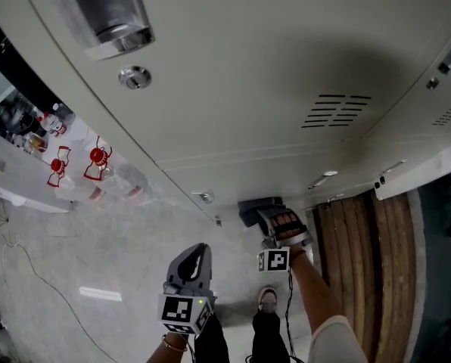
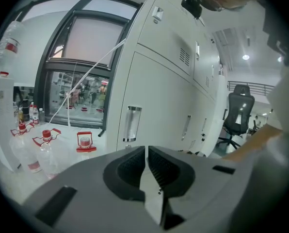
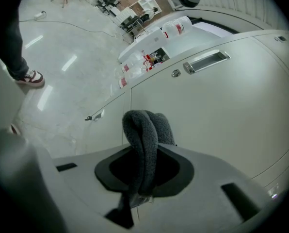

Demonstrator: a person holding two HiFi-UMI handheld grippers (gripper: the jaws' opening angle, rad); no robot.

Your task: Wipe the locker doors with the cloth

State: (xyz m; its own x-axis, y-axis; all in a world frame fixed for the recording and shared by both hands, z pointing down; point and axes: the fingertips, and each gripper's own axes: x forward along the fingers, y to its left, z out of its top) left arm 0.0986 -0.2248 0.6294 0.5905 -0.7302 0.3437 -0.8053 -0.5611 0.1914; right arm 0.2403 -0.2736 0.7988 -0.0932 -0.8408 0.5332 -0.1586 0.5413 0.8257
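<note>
White locker doors (image 1: 271,74) fill the head view; in the right gripper view a door (image 3: 222,106) with a recessed handle (image 3: 206,61) lies just past the jaws. My right gripper (image 1: 265,212) is shut on a folded dark grey cloth (image 3: 143,135), whose end (image 1: 257,207) rests against the bottom of a locker door. My left gripper (image 1: 192,267) hangs lower and to the left, away from the lockers, shut with nothing between its ribbed pads (image 2: 131,168). It faces a lower locker door (image 2: 159,106) with a metal handle (image 2: 132,123).
Several water bottles with red caps (image 1: 97,165) stand on the pale floor at the left beside a white box (image 1: 13,176). A wooden panel (image 1: 369,255) lies right of the lockers. The person's shoe (image 1: 267,299) is below the grippers. An office chair (image 2: 237,113) stands far right.
</note>
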